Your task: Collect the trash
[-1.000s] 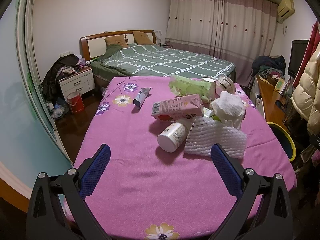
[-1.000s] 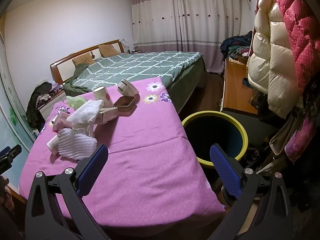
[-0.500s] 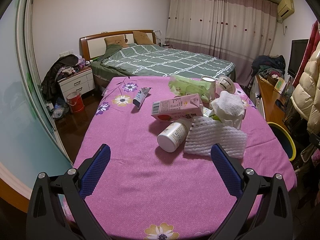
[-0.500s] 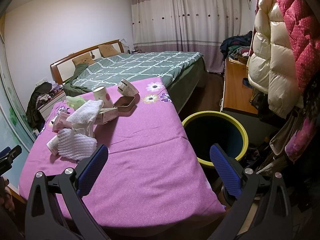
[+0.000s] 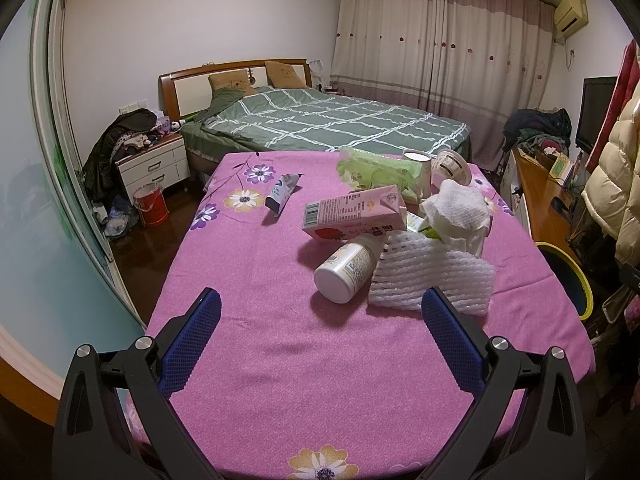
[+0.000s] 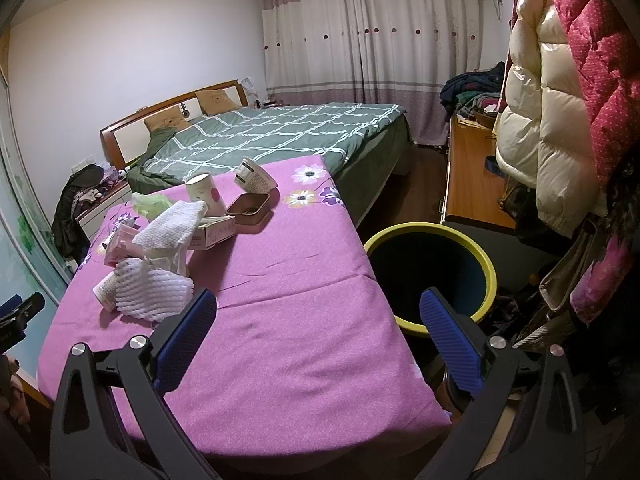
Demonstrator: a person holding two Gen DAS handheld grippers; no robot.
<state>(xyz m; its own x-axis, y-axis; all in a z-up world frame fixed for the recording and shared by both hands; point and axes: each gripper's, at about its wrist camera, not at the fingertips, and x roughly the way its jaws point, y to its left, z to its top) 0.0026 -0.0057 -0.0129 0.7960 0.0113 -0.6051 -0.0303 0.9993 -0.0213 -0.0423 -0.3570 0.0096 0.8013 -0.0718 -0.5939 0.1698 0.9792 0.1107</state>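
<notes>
Standing beside table (image 6: 280, 320) — yellow-rimmed bin (image 6: 430, 276), interior dark.

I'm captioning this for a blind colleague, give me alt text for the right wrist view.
The open right gripper hovers over a purple flowered tablecloth, with a yellow-rimmed bin on the floor beside the table. Trash is piled at the cloth's left: white foam netting, cartons and cups.

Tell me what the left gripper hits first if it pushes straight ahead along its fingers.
Probably the white plastic bottle lying on its side on the purple tablecloth; the open left gripper faces it, with white foam netting just right. Depth is uncertain.
</notes>
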